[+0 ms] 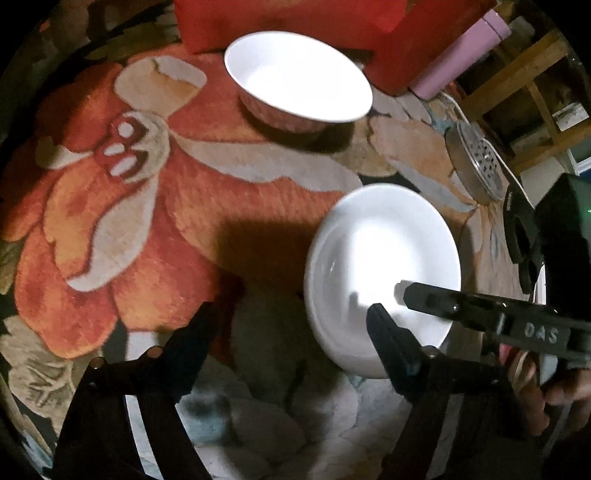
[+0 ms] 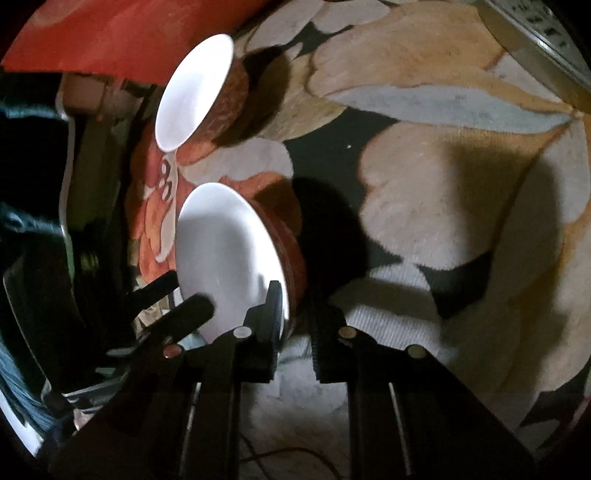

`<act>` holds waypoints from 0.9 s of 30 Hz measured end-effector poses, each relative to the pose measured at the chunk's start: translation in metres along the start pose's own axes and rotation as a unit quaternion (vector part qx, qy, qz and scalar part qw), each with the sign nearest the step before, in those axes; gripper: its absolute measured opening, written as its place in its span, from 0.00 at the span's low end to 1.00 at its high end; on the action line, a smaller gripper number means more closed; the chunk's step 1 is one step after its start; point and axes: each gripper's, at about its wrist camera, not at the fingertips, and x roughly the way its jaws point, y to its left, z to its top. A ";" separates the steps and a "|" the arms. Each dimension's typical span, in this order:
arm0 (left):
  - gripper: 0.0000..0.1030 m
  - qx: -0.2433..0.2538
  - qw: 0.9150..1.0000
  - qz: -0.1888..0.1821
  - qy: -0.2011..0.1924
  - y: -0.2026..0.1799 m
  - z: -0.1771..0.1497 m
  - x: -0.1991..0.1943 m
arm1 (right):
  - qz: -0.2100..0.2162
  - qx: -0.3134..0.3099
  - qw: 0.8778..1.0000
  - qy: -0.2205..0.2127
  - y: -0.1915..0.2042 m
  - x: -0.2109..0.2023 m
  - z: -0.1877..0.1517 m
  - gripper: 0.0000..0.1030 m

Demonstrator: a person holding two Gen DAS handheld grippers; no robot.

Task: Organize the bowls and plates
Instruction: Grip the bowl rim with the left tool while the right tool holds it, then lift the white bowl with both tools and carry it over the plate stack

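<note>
1. White inside and red outside, the near bowl point(image 2: 221, 251) sits upright on the rug point(image 1: 110, 221). It lies right at the tips of both grippers.
2. Being round, it has no long axis. The rim is the only hold, and each tool meets a different part of it.
3. The right gripper point(image 2: 295, 299) is on the edge nearest its own camera. One finger lies against the white inner face and the other is outside the red wall, so the jaws are drawn in and pinch the wall between them.
4. The left gripper point(image 1: 290, 308) stands spread wide. In its own view one finger lies over the bowl's near rim and the other is well out over bare rug. The rim falls inside the gap, but I see no pad pressing on it.
5. The far bowl point(image 1: 295, 74) has the same white lining and patterned red outside. It stands well apart from the near bowl, further along the rug and close to a red cloth point(image 1: 280, 22).
6. My reading is that the near bowl is to be lifted and nested in the far one. Only the right gripper has a grip, so the carry falls to it, away from both hands and towards the cloth.
7. Both tools tip steeply down at the rug. In the left view the right gripper comes in low from the right edge, across the bowl.
8. A pinch on one side of the rim may let the bowl swing, so a level lift would suit.
</note>
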 end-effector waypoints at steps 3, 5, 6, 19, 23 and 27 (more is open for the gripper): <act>0.55 0.006 1.000 -0.006 0.005 -0.007 0.001 0.006 | -0.029 -0.014 0.999 -0.011 0.008 -0.001 -0.005 0.17; 0.48 0.012 1.000 -0.006 0.004 -0.014 0.003 0.010 | -0.057 -0.028 0.998 -0.021 0.015 -0.001 -0.008 0.17; 0.46 0.016 1.000 -0.010 0.004 -0.017 0.005 0.012 | -0.075 -0.037 0.996 -0.028 0.020 0.000 -0.010 0.17; 0.18 0.068 0.998 -0.012 -0.006 -0.038 -0.010 0.002 | -0.139 -0.066 0.986 -0.063 0.028 -0.014 -0.021 0.14; 0.18 0.096 0.995 -0.013 -0.016 -0.055 -0.020 -0.013 | -0.150 -0.067 0.984 -0.062 0.032 -0.024 -0.034 0.14; 0.18 0.116 0.993 -0.023 -0.025 -0.071 -0.029 -0.027 | -0.158 -0.059 0.983 -0.071 0.031 -0.045 -0.050 0.14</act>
